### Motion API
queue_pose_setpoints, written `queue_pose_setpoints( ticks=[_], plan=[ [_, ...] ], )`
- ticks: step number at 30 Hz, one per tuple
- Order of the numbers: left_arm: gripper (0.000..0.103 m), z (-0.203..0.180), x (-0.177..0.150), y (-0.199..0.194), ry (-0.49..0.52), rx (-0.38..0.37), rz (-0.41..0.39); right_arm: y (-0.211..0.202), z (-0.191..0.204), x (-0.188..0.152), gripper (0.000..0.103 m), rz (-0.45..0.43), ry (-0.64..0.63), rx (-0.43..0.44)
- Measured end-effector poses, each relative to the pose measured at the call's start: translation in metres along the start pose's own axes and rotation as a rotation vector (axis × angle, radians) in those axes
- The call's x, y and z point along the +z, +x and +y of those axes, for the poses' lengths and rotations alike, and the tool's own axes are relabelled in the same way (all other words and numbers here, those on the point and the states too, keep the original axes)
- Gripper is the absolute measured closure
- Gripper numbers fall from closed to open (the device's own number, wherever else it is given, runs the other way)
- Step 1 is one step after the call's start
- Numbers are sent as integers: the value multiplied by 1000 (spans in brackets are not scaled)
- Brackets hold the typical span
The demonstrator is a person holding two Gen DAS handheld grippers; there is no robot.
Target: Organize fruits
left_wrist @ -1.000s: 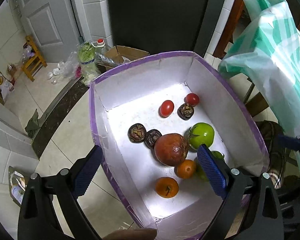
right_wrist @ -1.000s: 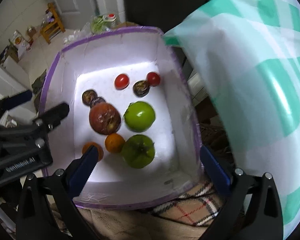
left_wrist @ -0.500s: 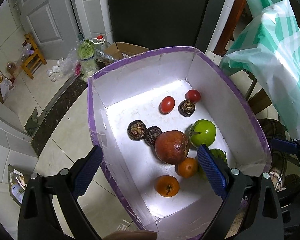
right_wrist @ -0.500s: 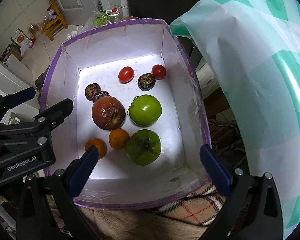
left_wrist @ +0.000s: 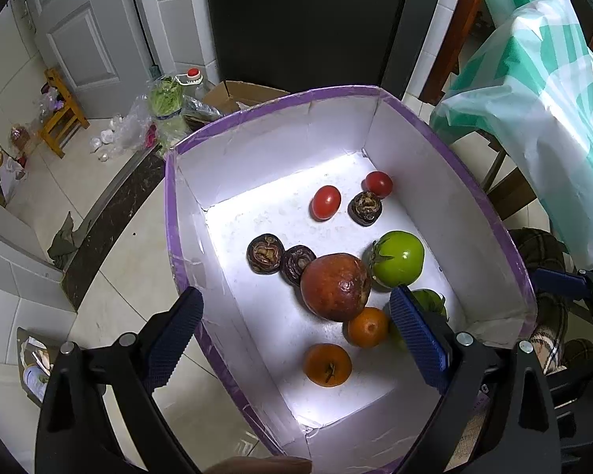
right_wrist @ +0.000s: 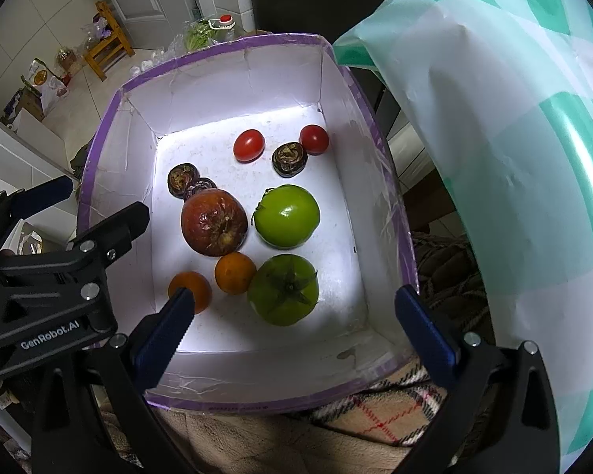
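A white box with a purple rim (left_wrist: 170, 213) (right_wrist: 99, 150) holds several fruits: a brown-red pomegranate (left_wrist: 335, 286) (right_wrist: 214, 222), two green tomatoes (right_wrist: 287, 216) (right_wrist: 284, 289), two oranges (left_wrist: 328, 364) (right_wrist: 235, 272), two red tomatoes (left_wrist: 326, 202) (right_wrist: 249, 145) and three dark shrivelled fruits (left_wrist: 265, 253) (right_wrist: 289, 158). My left gripper (left_wrist: 296, 331) is open and empty above the box's near left wall. My right gripper (right_wrist: 292, 324) is open and empty above the box's near edge. The left gripper also shows in the right wrist view (right_wrist: 59, 268).
A green-and-white plastic cover (left_wrist: 533, 91) (right_wrist: 494, 158) hangs at the right of the box. A plaid cloth (right_wrist: 395, 407) lies under the box's near edge. On the tiled floor stand a wooden stool (left_wrist: 61, 114), bags of greens (left_wrist: 166, 98) and a cardboard box (left_wrist: 237, 94).
Both grippers have drawn slightly nearer over the box, so the box and fruits sit a bit lower and larger in view. The fruits have not moved. Both stay open.
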State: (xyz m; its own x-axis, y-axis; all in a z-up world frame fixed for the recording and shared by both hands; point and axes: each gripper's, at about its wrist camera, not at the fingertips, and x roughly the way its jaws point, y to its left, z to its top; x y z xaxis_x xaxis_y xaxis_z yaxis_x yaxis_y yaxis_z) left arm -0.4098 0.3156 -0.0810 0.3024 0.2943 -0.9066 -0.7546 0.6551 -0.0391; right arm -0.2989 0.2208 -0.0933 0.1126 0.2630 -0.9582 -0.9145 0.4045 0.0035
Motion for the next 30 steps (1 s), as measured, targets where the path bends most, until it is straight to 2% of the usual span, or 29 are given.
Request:
queue_pose_setpoints(
  ticks=[30],
  plan=[
    [11, 1, 0, 2, -10, 13, 14, 10, -5, -2, 2, 34, 11, 2]
  ],
)
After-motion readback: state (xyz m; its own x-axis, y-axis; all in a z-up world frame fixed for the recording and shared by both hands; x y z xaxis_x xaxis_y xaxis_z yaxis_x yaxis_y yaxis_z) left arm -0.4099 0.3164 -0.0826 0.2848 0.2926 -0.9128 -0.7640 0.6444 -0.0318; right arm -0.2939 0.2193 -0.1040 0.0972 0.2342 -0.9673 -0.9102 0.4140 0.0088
